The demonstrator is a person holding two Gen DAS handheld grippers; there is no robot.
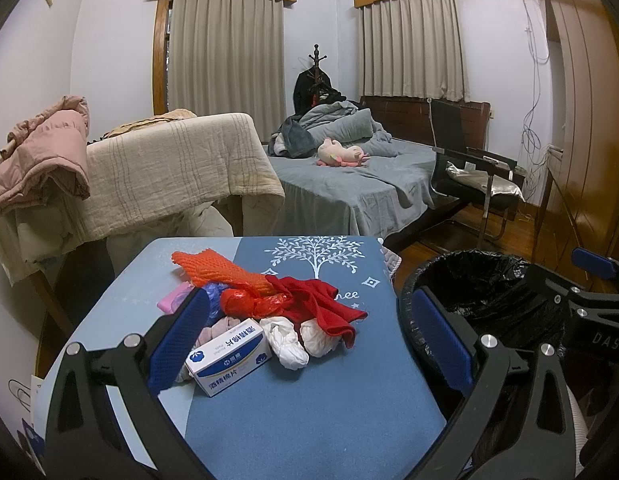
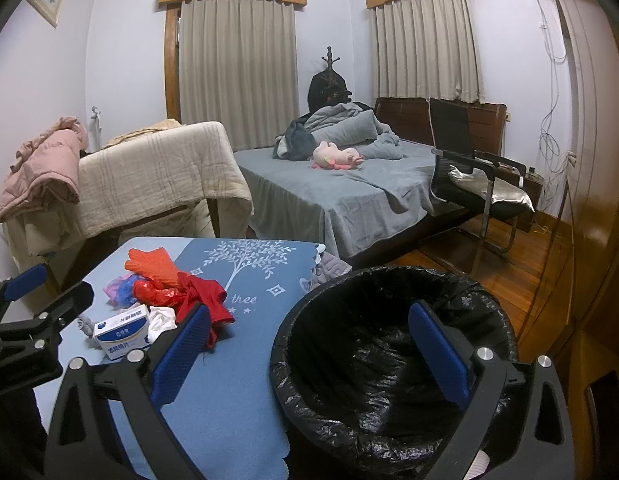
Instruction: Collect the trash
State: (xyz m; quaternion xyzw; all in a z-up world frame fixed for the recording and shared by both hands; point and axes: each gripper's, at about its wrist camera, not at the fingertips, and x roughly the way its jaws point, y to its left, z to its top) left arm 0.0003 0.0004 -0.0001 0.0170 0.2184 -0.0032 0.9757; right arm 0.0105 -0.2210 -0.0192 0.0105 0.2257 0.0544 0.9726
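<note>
Hovering: left tongs (image 1: 309, 344) above near part of bench (image 1: 309, 420), blue pads spread wide, nothing between them
Right tongs: (image 2: 309, 354) spread wide too, gripping nothing, one pad over bench, other over bin mouth
Trash pile: bunched toward far left part of bench
Pile items: orange foam net (image 1: 217, 272), red plastic bag (image 1: 249, 302), red cloth (image 1: 321, 304), crumpled white tissues (image 1: 297, 338), pink and purple scraps, partly hidden
Box: blue-white carton (image 1: 229, 354) at near edge of pile, touching tissues
Bin: black-lined trash bin (image 2: 389, 360) just off right edge of bench, looks empty
Background: bed with grey sheet (image 1: 349, 184)
</note>
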